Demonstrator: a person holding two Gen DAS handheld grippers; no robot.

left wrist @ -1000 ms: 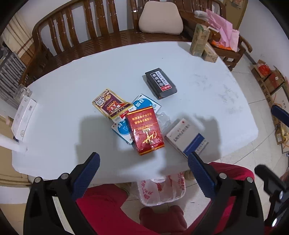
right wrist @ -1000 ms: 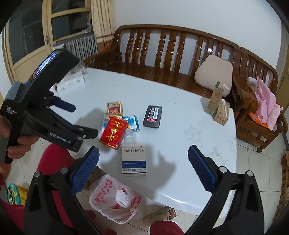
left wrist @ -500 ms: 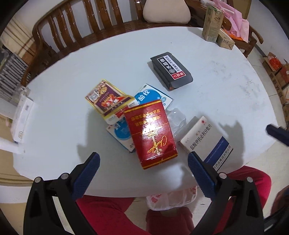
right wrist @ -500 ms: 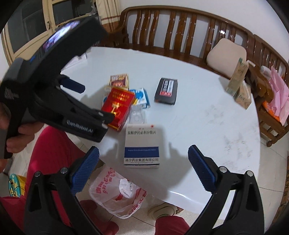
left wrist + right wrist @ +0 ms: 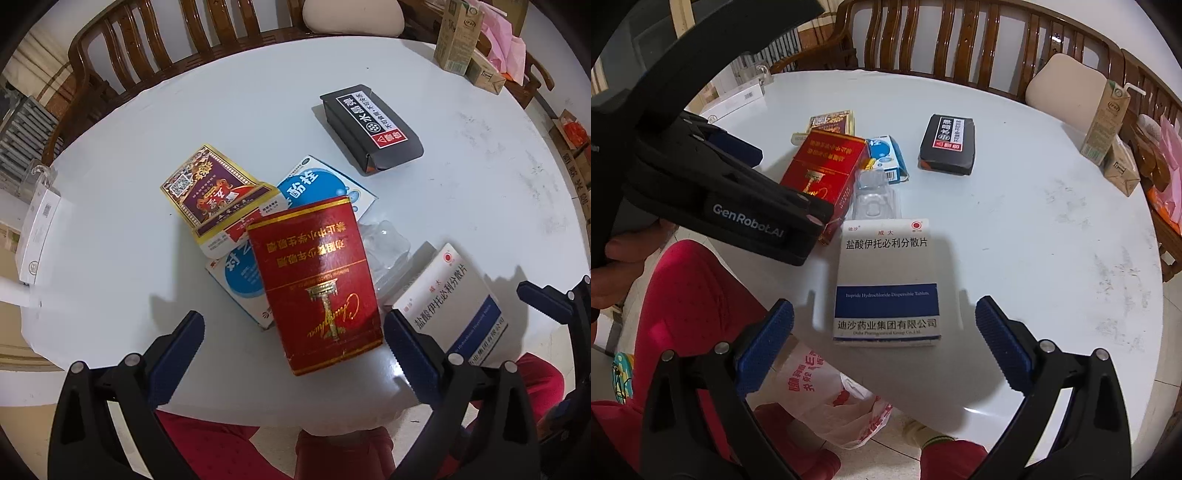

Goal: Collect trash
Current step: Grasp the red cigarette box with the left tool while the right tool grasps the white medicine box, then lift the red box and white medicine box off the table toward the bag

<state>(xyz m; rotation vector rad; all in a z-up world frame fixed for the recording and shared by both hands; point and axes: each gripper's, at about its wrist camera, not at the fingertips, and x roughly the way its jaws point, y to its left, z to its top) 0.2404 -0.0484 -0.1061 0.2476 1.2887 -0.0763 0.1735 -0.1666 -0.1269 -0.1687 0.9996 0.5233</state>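
White round table (image 5: 110, 184) fills both views, with a wooden bench (image 5: 960, 33) along the top of the frame behind it.

Red carton (image 5: 317, 280): gold trim, glossy, upside-down print in the left wrist view, lying at centre frame on top of a blue-and-white box (image 5: 314, 184). A gold-and-purple packet (image 5: 210, 192) lies to its upper left, a clear plastic blister (image 5: 384, 243) to its right, and a black box (image 5: 369, 129) apart at upper right.

White-and-blue medicine box (image 5: 886, 280): flat, undamaged, at centre of the right wrist view.

Left gripper (image 5: 293, 339): fingers spread wide, holding nothing; the red carton's near end lies between the blue pads, touching neither.

Right gripper (image 5: 884, 332): equally wide, empty; the medicine box's near edge sits between its pads.

White plastic bag (image 5: 831, 398) with red print sits below the table edge, partly hidden by the table and the fingers. Drink cartons (image 5: 1108, 125) stand at upper right.
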